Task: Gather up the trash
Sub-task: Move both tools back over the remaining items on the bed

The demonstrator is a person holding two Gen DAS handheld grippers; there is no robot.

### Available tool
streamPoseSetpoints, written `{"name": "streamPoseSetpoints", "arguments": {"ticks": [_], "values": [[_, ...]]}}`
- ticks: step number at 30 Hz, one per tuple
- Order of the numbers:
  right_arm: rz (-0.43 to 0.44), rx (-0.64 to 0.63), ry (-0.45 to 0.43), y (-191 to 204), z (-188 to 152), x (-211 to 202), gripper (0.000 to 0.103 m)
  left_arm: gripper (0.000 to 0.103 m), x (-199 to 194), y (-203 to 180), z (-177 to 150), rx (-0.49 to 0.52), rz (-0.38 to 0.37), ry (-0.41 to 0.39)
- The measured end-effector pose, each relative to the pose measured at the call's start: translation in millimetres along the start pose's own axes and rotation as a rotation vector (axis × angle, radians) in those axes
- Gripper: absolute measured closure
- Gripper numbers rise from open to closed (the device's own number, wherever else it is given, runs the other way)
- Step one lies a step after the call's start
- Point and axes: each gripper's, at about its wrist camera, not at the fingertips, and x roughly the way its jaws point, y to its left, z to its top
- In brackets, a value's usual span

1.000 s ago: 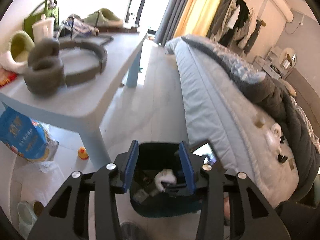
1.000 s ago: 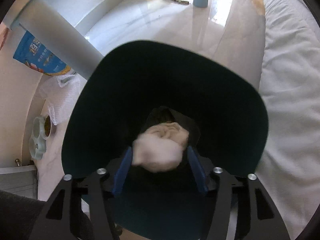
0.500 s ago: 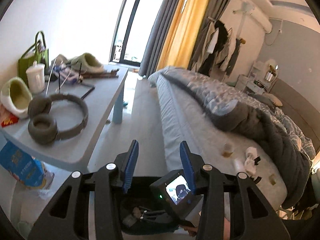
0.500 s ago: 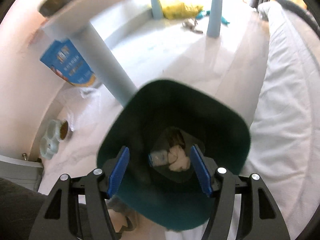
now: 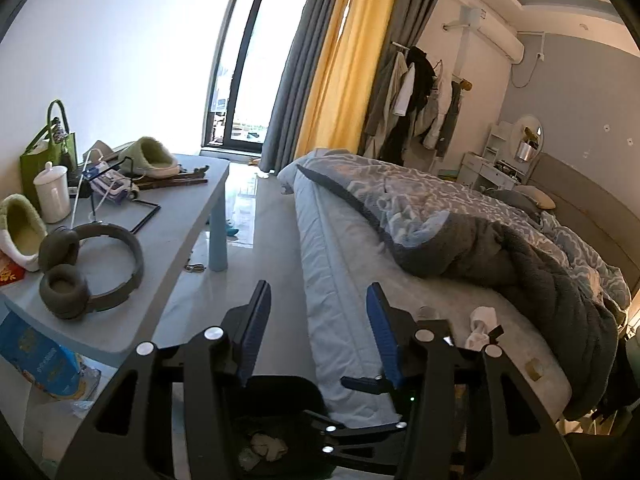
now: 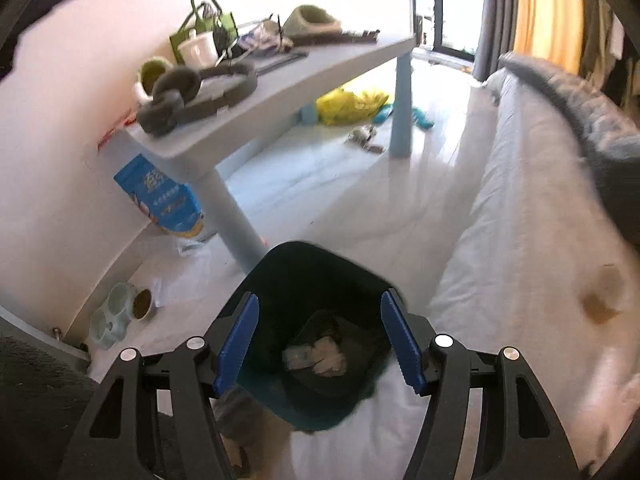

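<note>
Right gripper [image 6: 318,338]: risen above bin [image 6: 320,280]; jaws released, tissue [image 6: 320,356] now inside.
Left gripper [image 5: 316,328]: lifted; jaws opening, empty.

Dark bin [image 6: 320,276] upright, crumpled tissues [image 6: 320,356] inside.

I count one dark bin [image 6: 320,276], one blue table [image 5: 176,236] bearing one pair of headphones [image 5: 90,268], two green slippers [image 5: 150,156], one white cup [image 5: 52,192], and one bed [image 5: 360,280].
</note>
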Motion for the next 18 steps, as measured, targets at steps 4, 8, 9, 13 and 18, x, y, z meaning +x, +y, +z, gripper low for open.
{"name": "streamPoseSetpoints", "arguments": {"ticks": [4, 8, 9, 13, 18], "values": [[-0.026, -0.004, -0.062, -13.1, -0.6, -30.2, 0.038, 0.048, 9.5, -19.0, 0.8, 0.006, -0.027, 0.006], [-0.065, 0.001, -0.094, -30.2, -10.5, -56.7, 0.038, 0.039, 19.7, -42.4, -0.3, 0.029, -0.047, 0.004], [-0.079, 0.006, -0.106, -36.7, -13.6, -64.9, 0.037, 0.037, 24.8, -49.5, -1.3, 0.033, -0.053, 0.011], [-0.124, 0.04, -0.142, -62.1, -25.8, -92.3, 0.033, 0.035, 43.2, -73.1, -6.9, 0.054, -0.069, 0.047], [-0.185, 0.09, -0.164, -95.5, -47.7, -120.7, 0.031, 0.03, 59.5, -96.9, -11.6, 0.057, -0.098, 0.07]]}}
